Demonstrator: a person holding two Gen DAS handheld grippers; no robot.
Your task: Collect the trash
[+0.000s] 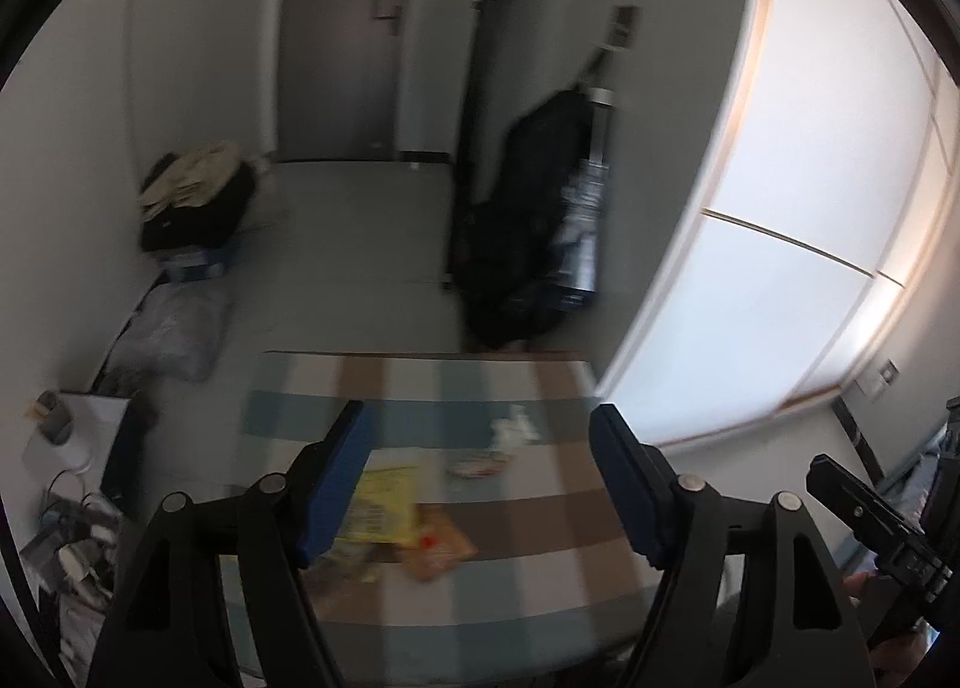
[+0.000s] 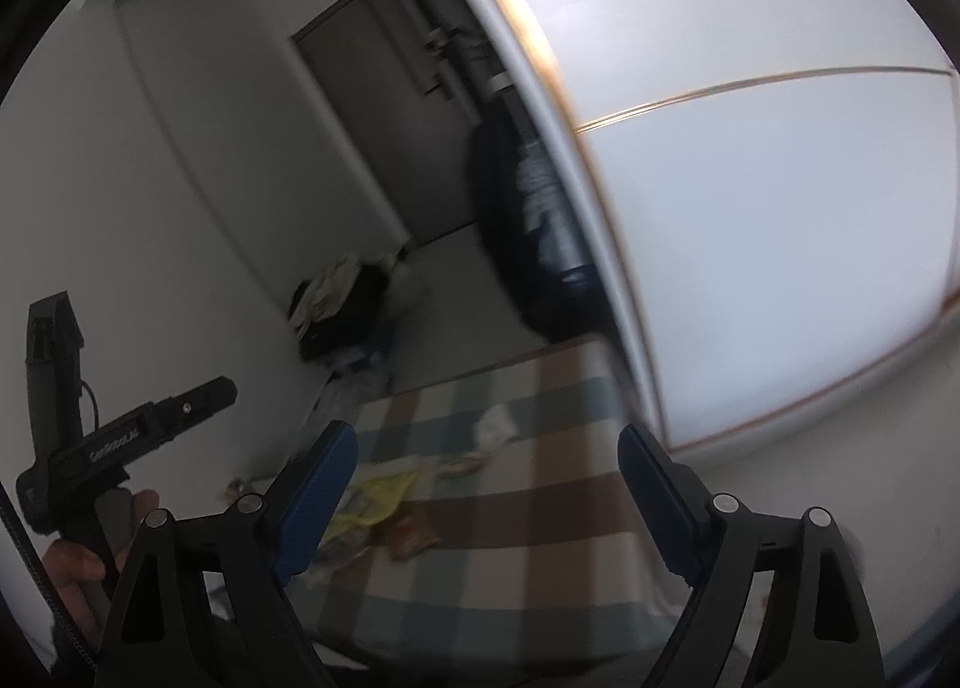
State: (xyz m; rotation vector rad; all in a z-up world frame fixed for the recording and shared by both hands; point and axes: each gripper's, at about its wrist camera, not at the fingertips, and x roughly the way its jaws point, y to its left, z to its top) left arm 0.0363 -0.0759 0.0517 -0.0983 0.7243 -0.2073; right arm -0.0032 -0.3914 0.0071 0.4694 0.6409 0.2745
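Observation:
Trash lies on a checked cloth (image 1: 540, 586) (image 2: 540, 538): a yellow wrapper (image 1: 384, 505) (image 2: 375, 493), an orange wrapper (image 1: 438, 547) (image 2: 411, 538), a crumpled white tissue (image 1: 510, 430) (image 2: 495, 427) and a small flat wrapper (image 1: 474, 466) (image 2: 465, 466). My left gripper (image 1: 483, 484) is open and empty, held above the cloth with the trash between and beyond its blue pads. My right gripper (image 2: 486, 502) is open and empty, also above the cloth. Both views are blurred.
A large black bag (image 1: 522, 226) (image 2: 534, 244) leans by the white wardrobe (image 1: 810, 208) (image 2: 750, 208). A dark bag with pale cloth on it (image 1: 192, 196) (image 2: 342, 310) and a grey plastic bag (image 1: 168, 334) lie along the left wall. Cluttered items (image 1: 72, 520) stand at the left.

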